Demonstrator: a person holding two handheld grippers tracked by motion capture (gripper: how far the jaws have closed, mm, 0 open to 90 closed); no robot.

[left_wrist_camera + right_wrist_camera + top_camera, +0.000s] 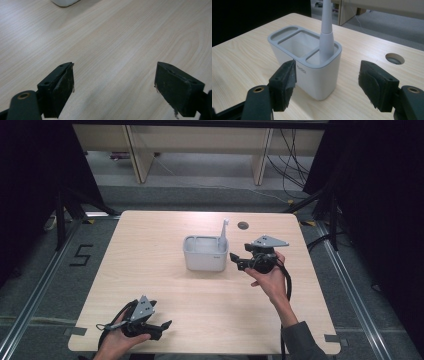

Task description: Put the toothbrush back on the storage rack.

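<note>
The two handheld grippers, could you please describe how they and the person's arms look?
Each is a black handheld tool: the left gripper and right gripper carry a grey three-cornered plate on top and trail a black cable. Their tongs end in blocky black pads with worn, frayed faces and brass-coloured pivot rivets. The person's right forearm wears a grey sleeve.

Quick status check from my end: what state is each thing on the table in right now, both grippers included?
Left gripper: open, jaws wide apart, nothing between them, near the table's front edge.
Right gripper: open, jaws wide apart, aimed at the caddy, holding nothing.
Caddy: upright on the table, large and narrow end compartments look empty.
Brush: standing upright in the caddy's end compartment, handle up.
Table: bare wood, small round hole near the far edge.
</note>
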